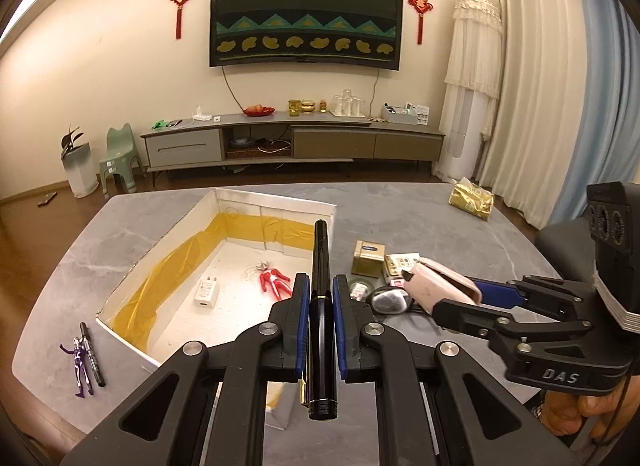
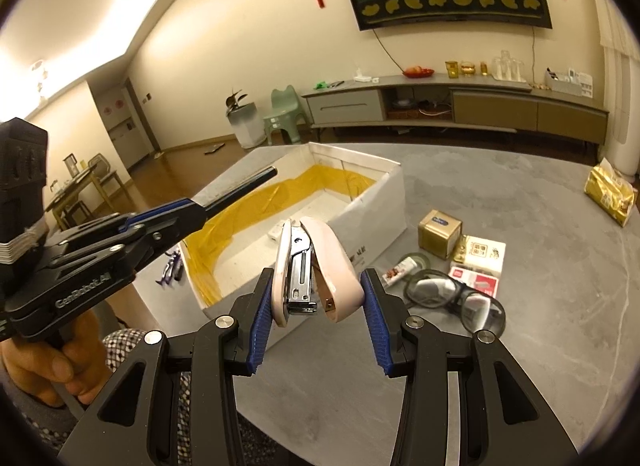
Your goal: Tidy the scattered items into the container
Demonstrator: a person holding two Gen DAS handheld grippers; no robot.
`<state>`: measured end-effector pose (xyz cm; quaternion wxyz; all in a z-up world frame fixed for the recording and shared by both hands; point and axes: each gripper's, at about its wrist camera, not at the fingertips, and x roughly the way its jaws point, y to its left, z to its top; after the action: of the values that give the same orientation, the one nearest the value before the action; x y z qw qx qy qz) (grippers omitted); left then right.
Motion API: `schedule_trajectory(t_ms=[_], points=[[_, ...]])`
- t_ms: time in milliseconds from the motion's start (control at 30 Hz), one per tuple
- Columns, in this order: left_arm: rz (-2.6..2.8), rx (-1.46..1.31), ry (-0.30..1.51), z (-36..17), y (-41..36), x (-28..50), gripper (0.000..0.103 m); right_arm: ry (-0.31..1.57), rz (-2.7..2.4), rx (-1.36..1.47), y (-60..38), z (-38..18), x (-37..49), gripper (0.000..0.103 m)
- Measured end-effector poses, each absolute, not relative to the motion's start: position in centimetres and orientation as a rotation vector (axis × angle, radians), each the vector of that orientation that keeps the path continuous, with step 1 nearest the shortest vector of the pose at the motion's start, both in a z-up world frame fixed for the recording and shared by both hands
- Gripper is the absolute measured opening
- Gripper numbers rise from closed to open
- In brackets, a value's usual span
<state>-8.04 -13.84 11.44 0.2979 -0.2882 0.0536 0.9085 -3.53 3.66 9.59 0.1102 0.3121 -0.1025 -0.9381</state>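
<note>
My left gripper [image 1: 321,286] is shut on a black pen [image 1: 321,266] with gold trim, held above the near right corner of the white box [image 1: 276,201]. The box is lined with yellow film and holds a white charger [image 1: 206,292] and a red figure [image 1: 274,281]. My right gripper [image 2: 318,286] is shut on a pink stapler [image 2: 316,266], just right of the box's near wall [image 2: 372,217]. In the left wrist view the stapler [image 1: 440,284] and right gripper [image 1: 472,300] hover over the loose items.
A purple figure [image 1: 80,362] and a black marker [image 1: 93,354] lie left of the box. To its right lie a gold tin [image 2: 439,233], card packs [image 2: 482,262], goggles [image 2: 456,294] and a small wrapped item [image 2: 398,272]. A gold bag [image 2: 610,191] sits far right.
</note>
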Motion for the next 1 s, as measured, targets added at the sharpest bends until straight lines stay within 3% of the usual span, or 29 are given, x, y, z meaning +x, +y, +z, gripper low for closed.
schedule_trajectory(t_ms=[1000], points=[[2.454,-0.798,0.072,11.5,-20.7,-16.0,0.012,-0.048,-2.709,0.956,-2.5,13.4,-9.4,0.045]])
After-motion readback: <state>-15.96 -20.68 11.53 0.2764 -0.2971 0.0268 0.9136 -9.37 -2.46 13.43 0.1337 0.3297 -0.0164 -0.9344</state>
